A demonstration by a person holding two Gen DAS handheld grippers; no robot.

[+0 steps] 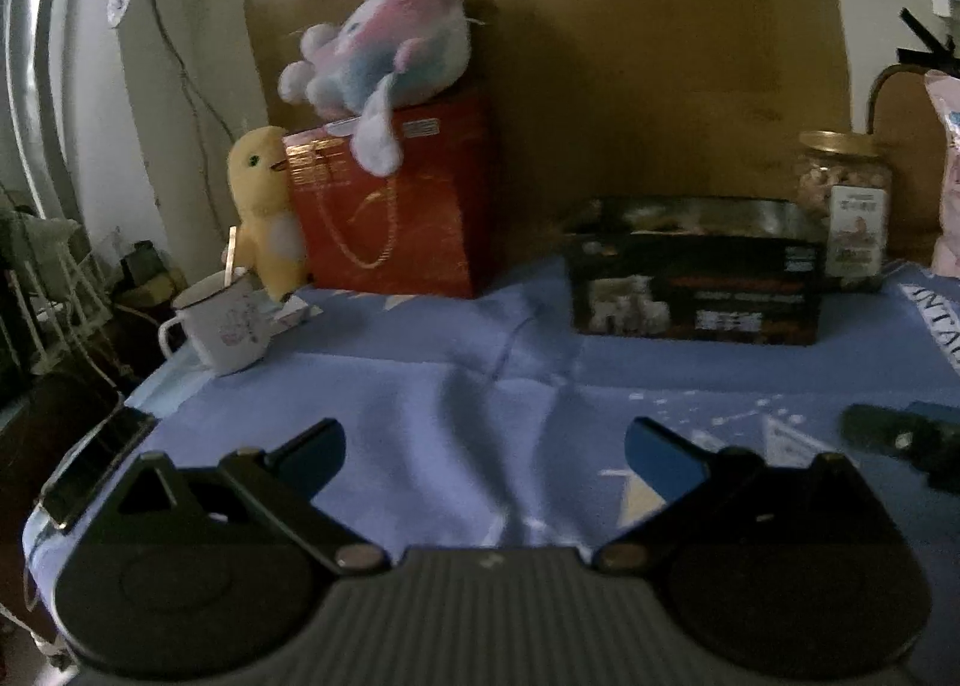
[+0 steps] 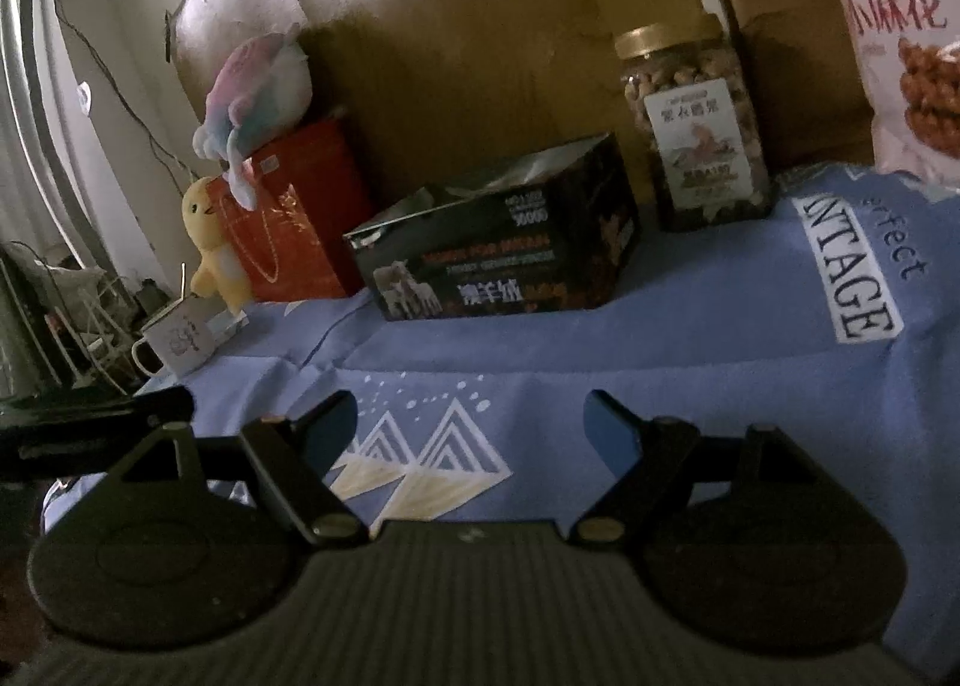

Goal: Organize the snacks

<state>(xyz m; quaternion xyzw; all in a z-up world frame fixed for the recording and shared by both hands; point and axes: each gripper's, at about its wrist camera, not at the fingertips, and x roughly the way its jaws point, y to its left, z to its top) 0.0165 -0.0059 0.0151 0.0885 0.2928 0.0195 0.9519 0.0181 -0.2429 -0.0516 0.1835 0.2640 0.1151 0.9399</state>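
- The black box [image 2: 498, 242], open at the top, sits toward the back of the counter on the blue cloth [image 2: 660, 350].
- Just right of the box stands the gold-lidded snack jar [image 2: 696, 122]; right of the jar, at the frame edge, is the pink snack bag [image 2: 900, 38].
- Left of the box sits a red gift bag [image 1: 396, 206] with a pastel plush [image 1: 384, 44] on top and a yellow plush [image 1: 264, 200] leaning against it.
- A white mug [image 1: 222, 326] stands left of the box, near the cloth's edge.
- The left gripper [image 1: 486, 452] and right gripper [image 2: 471, 425] hover over the cloth before the box, fingers spread, holding nothing.
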